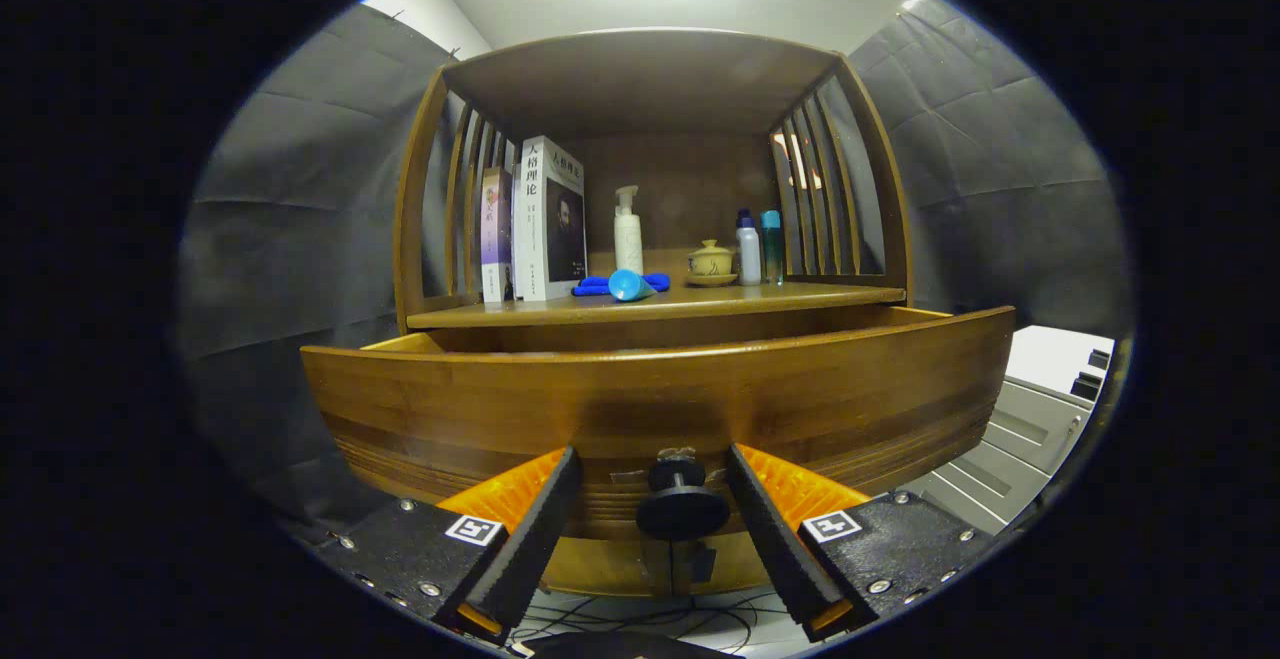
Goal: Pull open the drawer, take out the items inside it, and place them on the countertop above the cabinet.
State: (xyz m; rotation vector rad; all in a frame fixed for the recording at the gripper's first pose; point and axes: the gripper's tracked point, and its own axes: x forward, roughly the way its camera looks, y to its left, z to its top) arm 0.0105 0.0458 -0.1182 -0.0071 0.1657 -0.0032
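Note:
The wooden drawer stands pulled out from under the countertop, its front panel close ahead of me. Its black round knob sits between my two fingers. My gripper is open, with a gap on each side of the knob and neither pad touching it. The inside of the drawer is hidden behind the front panel. On the countertop lie a blue cloth and a light blue cylinder on its side.
On the countertop stand two books at the left, a white pump bottle, a small lidded tea bowl and two slim bottles. Slatted side walls and a roof enclose the shelf. Cables lie on the floor below.

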